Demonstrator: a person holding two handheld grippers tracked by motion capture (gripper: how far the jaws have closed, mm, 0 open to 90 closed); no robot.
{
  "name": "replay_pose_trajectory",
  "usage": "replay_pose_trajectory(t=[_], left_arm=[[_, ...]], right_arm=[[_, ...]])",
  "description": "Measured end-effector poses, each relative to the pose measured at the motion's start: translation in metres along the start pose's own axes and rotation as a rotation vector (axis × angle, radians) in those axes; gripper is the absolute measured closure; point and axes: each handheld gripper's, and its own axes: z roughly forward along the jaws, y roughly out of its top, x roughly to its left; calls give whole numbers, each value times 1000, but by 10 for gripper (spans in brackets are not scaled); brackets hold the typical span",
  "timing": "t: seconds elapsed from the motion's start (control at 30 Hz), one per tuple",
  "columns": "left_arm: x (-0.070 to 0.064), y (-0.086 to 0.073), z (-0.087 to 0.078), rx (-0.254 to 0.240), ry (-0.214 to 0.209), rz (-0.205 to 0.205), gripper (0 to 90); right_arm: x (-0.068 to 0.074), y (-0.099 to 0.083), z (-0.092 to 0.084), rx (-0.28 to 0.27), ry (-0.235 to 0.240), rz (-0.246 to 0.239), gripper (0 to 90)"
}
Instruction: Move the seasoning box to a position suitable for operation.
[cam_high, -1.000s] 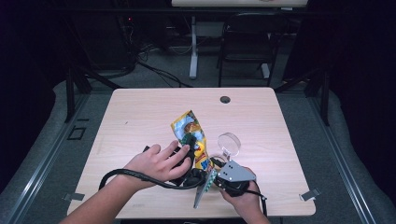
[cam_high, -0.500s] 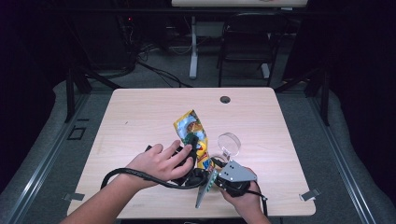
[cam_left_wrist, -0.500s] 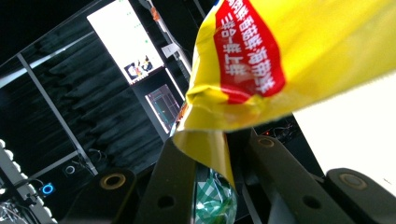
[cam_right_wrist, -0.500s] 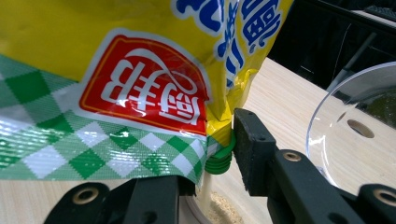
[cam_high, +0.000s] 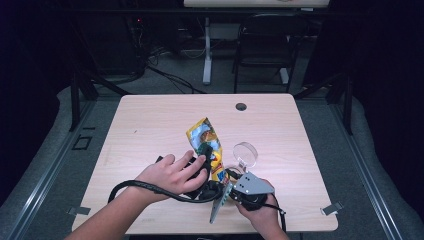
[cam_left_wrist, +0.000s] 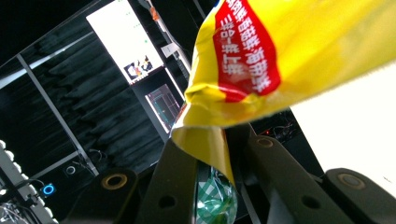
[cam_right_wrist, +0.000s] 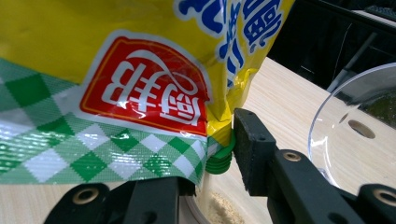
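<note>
The left gripper (cam_high: 204, 152) is clamped on the yellow seasoning pouch (cam_high: 207, 145), holding it above the table (cam_high: 150, 125) near the clear lid (cam_high: 245, 154); the right gripper (cam_right_wrist: 219, 158) grips the pouch's green spout (cam_right_wrist: 219, 156) over a clear jar (cam_right_wrist: 210, 205)

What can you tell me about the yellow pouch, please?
The yellow pouch is a glossy, crinkled foil bag with red labels, blue lettering and a green-and-white check band. It stands tilted above the table, its crimped edge pinched in the left tongs and its green screw spout between the right tongs.
</note>
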Motion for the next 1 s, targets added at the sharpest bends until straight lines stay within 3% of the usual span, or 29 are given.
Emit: replay_pose_trajectory(t=[1.0], left_arm=[[5, 2, 1, -10, -9, -12, 869]], right_arm=[[-4, 0, 0, -8, -10, 13, 712]])
